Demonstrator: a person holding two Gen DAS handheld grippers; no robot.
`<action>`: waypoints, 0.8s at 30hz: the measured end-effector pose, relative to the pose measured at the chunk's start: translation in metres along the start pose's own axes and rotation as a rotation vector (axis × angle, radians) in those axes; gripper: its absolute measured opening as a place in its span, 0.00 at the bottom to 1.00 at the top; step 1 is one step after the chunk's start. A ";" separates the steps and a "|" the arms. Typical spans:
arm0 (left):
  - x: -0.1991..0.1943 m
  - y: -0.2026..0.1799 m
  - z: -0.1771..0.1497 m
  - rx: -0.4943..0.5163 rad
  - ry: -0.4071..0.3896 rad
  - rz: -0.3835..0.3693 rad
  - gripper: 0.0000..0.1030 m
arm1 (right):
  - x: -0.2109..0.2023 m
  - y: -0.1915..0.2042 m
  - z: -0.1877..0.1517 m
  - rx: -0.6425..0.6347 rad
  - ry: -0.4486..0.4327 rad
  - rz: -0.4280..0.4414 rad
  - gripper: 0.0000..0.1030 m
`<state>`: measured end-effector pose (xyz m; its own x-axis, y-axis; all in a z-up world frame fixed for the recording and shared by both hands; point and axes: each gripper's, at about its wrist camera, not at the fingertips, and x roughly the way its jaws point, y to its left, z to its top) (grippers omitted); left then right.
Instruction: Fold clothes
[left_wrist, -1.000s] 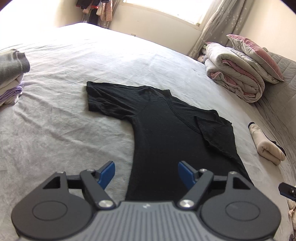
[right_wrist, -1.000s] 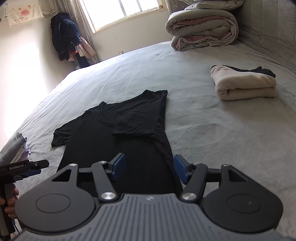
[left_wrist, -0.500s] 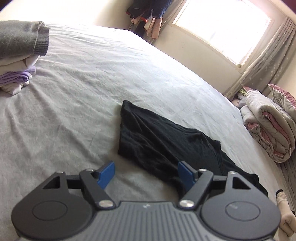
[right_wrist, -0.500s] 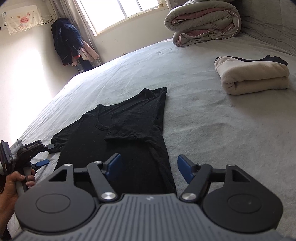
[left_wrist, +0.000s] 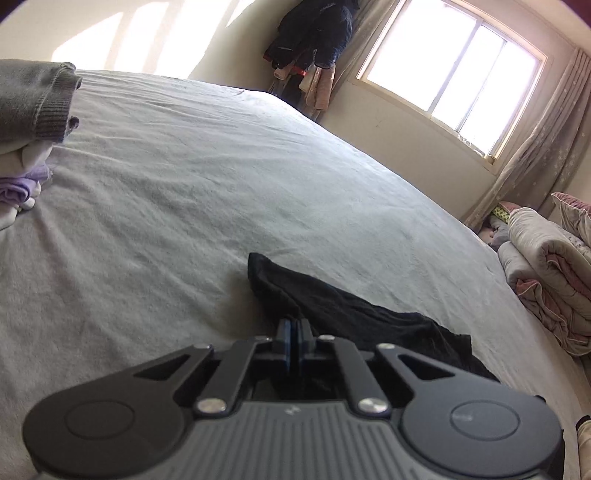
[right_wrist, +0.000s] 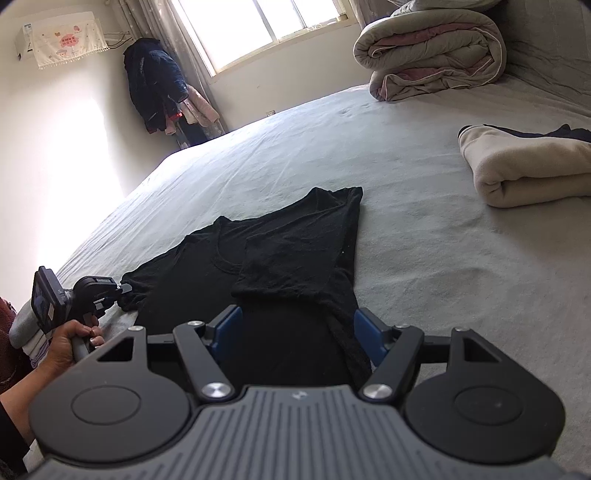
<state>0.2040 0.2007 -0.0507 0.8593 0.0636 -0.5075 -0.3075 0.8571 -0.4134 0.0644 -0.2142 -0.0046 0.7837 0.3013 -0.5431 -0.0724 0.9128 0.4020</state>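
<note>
Item: black T-shirt (right_wrist: 280, 266), lying flat on the grey bed sheet (right_wrist: 424, 236), neck toward the window; its right sleeve is folded in over the chest, its left sleeve (left_wrist: 280, 291) spread out to the side

Your left gripper (left_wrist: 294, 332): blue pads pressed together, clamped on the edge of that left sleeve, low at the sheet. In the right wrist view the same tool (right_wrist: 120, 290) points level across the bed at the sleeve tip, with your left hand (right_wrist: 72, 341) wrapped round its handle, wrist low near the bed edge

Your right gripper (right_wrist: 297, 328): blue pads wide apart, holding nothing, poised over the lower body of the shirt; the folded right side seam runs between the two pads

Other stock on the bed: a folded cream garment (right_wrist: 528, 170) well to the right of the shirt; a rolled quilt (right_wrist: 432, 55) at the far end; a stack of folded clothes (left_wrist: 26, 122) topped with a grey knit, well to the left
</note>
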 end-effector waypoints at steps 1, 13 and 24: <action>-0.003 -0.006 0.002 0.014 -0.005 -0.018 0.03 | 0.000 -0.001 0.001 0.004 -0.003 -0.003 0.69; -0.015 -0.108 -0.003 0.215 0.088 -0.264 0.03 | -0.006 -0.007 0.006 0.023 -0.034 -0.018 0.69; -0.014 -0.130 -0.038 0.340 0.275 -0.456 0.23 | -0.006 -0.011 0.008 0.029 -0.034 -0.020 0.69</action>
<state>0.2161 0.0686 -0.0186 0.7227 -0.4419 -0.5314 0.2510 0.8842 -0.3940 0.0659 -0.2284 0.0003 0.8052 0.2736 -0.5260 -0.0391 0.9097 0.4134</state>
